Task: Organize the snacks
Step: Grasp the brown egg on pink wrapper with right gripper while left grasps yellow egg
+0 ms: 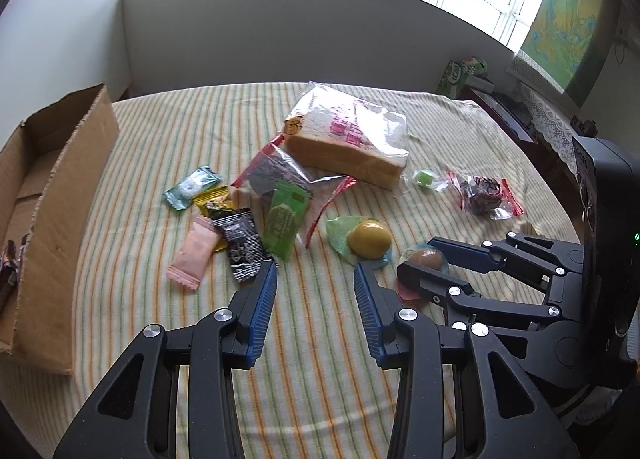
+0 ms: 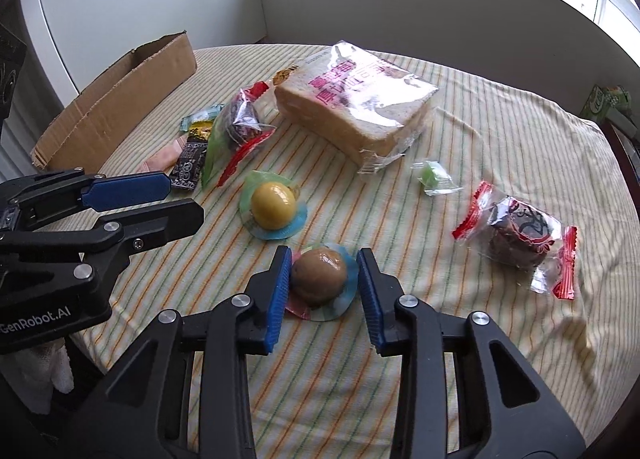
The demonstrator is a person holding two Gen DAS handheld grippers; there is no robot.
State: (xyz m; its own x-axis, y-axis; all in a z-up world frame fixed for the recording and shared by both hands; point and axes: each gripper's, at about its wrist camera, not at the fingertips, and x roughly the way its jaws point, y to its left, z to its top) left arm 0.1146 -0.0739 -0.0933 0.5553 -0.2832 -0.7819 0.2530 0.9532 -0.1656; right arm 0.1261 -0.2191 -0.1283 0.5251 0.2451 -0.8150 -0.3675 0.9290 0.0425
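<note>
Snacks lie on a striped tablecloth [image 1: 320,379]. My right gripper [image 2: 323,259] is open with its jaws on either side of a brown wrapped ball snack [image 2: 319,273]; the left pad is close to it, the right pad stands apart. The same snack [image 1: 427,257] shows between the right gripper's fingers [image 1: 420,265] in the left wrist view. My left gripper [image 1: 316,271] is open and empty, just in front of a black sachet [image 1: 241,245] and a yellow ball snack [image 1: 369,239]. A bagged bread loaf [image 2: 352,107] lies further back.
An open cardboard box [image 1: 56,219] stands at the left edge of the table, with a dark packet inside. Small sachets in pink [image 1: 194,253], green [image 1: 285,219], teal [image 1: 191,187] and yellow cluster in the middle. A red-edged bag [image 2: 520,237] and a green candy [image 2: 432,175] lie to the right.
</note>
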